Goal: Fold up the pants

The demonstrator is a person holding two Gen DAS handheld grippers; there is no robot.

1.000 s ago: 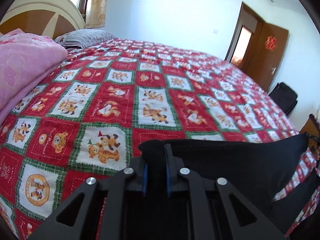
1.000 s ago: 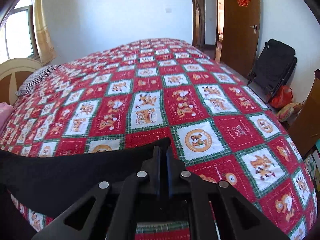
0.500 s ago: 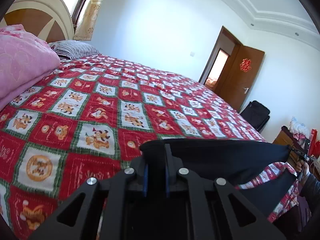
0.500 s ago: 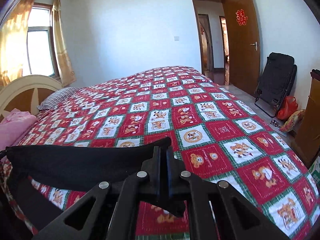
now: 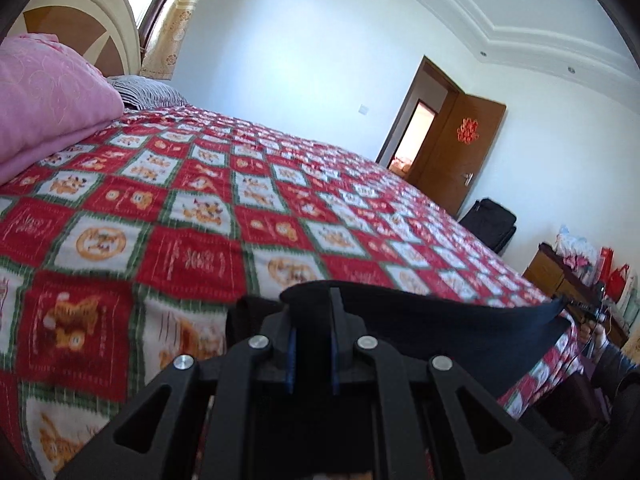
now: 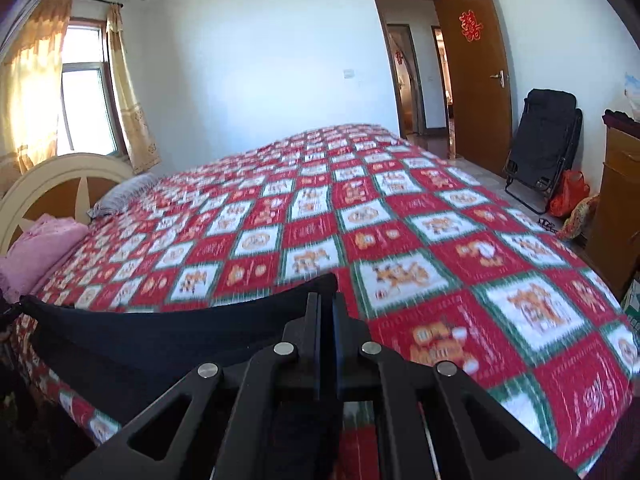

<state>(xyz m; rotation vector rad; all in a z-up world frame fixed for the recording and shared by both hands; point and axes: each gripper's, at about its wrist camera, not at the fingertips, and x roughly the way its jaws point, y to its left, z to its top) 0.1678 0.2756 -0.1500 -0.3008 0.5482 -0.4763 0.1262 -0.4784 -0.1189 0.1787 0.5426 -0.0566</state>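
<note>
The black pants (image 5: 448, 324) hang stretched between my two grippers above the near edge of the bed. My left gripper (image 5: 312, 312) is shut on one end of the top edge. The cloth runs right to the other gripper, small at the far right of the left wrist view (image 5: 588, 308). My right gripper (image 6: 326, 312) is shut on the other end, and the pants (image 6: 168, 332) run left from it and sag below. The lower part of the pants is hidden under the grippers.
The bed has a red, white and green checked cover (image 6: 400, 240). A pink quilt (image 5: 44, 96) and a striped pillow (image 5: 148, 92) lie by the headboard (image 6: 60, 184). A black folding chair (image 6: 548, 140), a wooden cabinet (image 6: 616, 208) and an open door (image 6: 476, 72) stand at the right.
Both grippers have risen and tilted up with the pants still held taut between them. More of the walls and ceiling shows, and the bed lies lower in both views.
</note>
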